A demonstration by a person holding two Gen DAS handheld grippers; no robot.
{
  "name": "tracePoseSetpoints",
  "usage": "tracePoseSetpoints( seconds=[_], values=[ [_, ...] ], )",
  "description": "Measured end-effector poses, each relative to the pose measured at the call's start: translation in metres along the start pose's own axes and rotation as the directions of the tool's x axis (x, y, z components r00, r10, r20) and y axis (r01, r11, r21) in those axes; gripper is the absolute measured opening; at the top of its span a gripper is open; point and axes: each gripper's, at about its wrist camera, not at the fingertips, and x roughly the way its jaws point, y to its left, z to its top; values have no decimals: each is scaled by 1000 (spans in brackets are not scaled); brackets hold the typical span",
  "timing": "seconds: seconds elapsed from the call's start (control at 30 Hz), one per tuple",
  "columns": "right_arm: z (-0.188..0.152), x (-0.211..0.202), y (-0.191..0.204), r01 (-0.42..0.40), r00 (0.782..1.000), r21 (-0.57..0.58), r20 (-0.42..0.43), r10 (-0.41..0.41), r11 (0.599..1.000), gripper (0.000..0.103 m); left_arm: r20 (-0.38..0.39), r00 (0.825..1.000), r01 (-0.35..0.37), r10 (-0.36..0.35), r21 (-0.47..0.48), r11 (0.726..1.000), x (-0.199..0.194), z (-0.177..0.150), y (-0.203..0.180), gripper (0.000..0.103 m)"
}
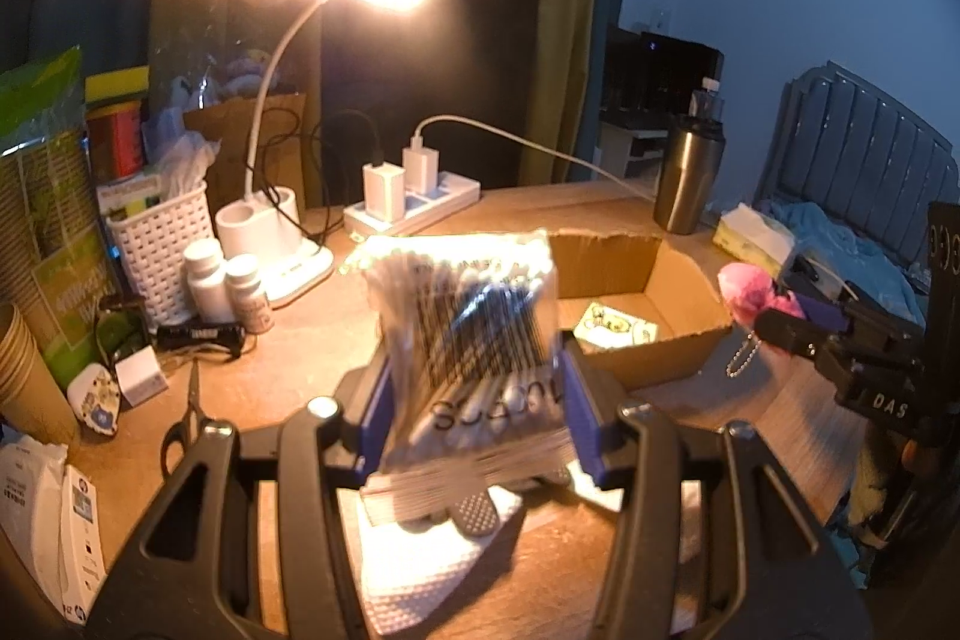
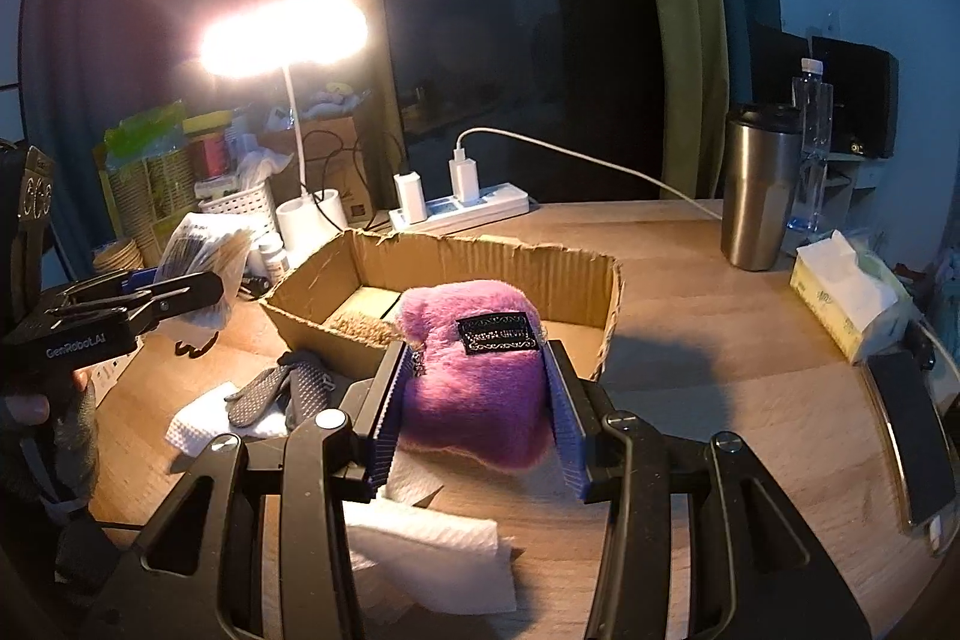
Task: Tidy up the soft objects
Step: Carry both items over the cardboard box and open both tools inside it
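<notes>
Right now the right claw (image 2: pixel 477 400) is squeezing the fluffy pink toy (image 2: pixel 474 382) just in front of the cardboard box (image 2: pixel 456 256), so it is nearer. Meanwhile the left claw (image 1: pixel 477 412) is gripping a cotton swab pack (image 1: pixel 468 334) above the wooden tabletop (image 2: pixel 690 340) in a dim, lamp-lit bedroom.
</notes>
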Motion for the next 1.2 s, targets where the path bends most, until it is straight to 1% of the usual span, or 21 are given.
tracePoseSetpoints(
  seconds=[0.33,0.67,1.2],
  values=[
    [8,11,-14,26,1000,22,15,-27,999,46,0,1000,-9,9,7,1000,14,6,5,51],
    [18,26,-27,37,999,44,22,-38,998,46,-14,1000,-2,2,0,1000,34,11,11,51],
    [28,65,-38,49,999,59,-27,-47,997,46,-66,997,24,-25,-16,1000,76,19,20,51]
  ],
)
